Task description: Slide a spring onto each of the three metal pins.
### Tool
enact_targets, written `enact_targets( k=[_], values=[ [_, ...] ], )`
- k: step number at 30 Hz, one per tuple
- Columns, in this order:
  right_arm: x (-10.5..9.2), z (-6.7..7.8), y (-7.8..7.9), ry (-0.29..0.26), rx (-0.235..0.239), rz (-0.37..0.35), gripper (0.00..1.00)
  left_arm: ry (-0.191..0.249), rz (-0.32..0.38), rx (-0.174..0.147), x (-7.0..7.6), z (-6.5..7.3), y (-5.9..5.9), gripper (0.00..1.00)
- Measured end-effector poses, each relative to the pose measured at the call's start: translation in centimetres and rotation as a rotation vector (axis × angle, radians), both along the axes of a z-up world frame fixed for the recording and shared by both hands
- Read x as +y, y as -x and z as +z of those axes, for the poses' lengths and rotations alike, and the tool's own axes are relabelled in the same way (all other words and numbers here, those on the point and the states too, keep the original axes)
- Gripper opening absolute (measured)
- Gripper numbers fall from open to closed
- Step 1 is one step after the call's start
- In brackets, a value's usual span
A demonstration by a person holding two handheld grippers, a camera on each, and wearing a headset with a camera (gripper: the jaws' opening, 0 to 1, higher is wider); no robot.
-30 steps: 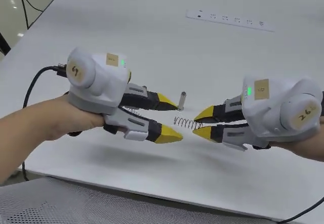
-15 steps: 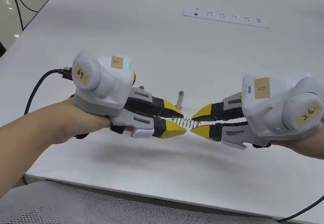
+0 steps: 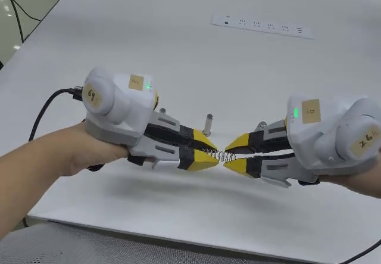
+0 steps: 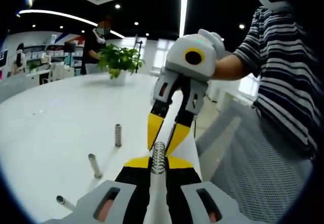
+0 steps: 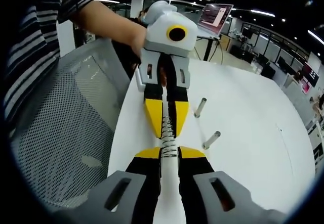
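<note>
both your jaw pairs are pinched onto the spring (image 3: 220, 155), the left gripper (image 3: 214, 154) on one end and the right gripper (image 3: 228, 157) on the other, tip to tip. you hold it above the white table (image 3: 178, 49), near its front edge. metal pins (image 4: 94, 165) stand just beyond, apart from it.

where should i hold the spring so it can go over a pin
Probably near one end, jaws pinching across the coils from the side, as the left gripper does. The spring is an open coil, held level at both ends; the other end must be free to take a pin.
</note>
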State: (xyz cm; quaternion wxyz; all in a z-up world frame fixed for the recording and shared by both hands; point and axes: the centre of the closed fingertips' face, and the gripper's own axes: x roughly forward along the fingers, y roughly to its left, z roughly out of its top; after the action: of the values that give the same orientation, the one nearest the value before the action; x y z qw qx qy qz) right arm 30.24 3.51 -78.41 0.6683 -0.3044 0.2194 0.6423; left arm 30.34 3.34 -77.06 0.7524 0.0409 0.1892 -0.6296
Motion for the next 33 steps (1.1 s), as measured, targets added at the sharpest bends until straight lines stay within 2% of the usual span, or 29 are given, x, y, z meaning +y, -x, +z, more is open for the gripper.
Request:
enact_targets(
  k=[2,3,7,12,16,22,25,33],
  values=[
    [-0.2,-0.2,-0.2,0.002,-0.011,-0.005,0.12,0.002,-0.005,0.003,0.0,0.1,0.0,0.03],
    [-0.3,-0.4,-0.1,0.006,0.002,-0.004,0.12,-0.001,-0.004,0.002,0.1,0.1,0.0,0.03],
    [-0.2,-0.4,0.0,-0.003,0.001,0.001,0.08,-0.01,-0.008,0.008,0.1,-0.1,0.0,0.03],
    [-0.3,-0.1,0.0,-0.009,-0.005,0.004,0.07,-0.013,-0.011,0.019,0.2,-0.3,0.0,0.03],
    [-0.2,0.7,0.0,-0.017,-0.011,0.01,0.07,-0.039,-0.016,0.007,0.4,-0.7,0.0,0.03],
    [0.2,1.5,0.0,-0.033,-0.011,0.018,0.07,-0.053,-0.022,-0.001,0.4,-1.0,0.1,0.03],
    [0.8,2.1,0.3,-0.057,0.003,0.023,0.07,-0.071,-0.024,-0.011,0.4,-1.4,0.2,0.03],
    [2.1,2.9,0.3,-0.083,0.002,0.039,0.07,-0.101,-0.024,-0.033,0.4,-1.9,0.1,0.03]
  ],
)
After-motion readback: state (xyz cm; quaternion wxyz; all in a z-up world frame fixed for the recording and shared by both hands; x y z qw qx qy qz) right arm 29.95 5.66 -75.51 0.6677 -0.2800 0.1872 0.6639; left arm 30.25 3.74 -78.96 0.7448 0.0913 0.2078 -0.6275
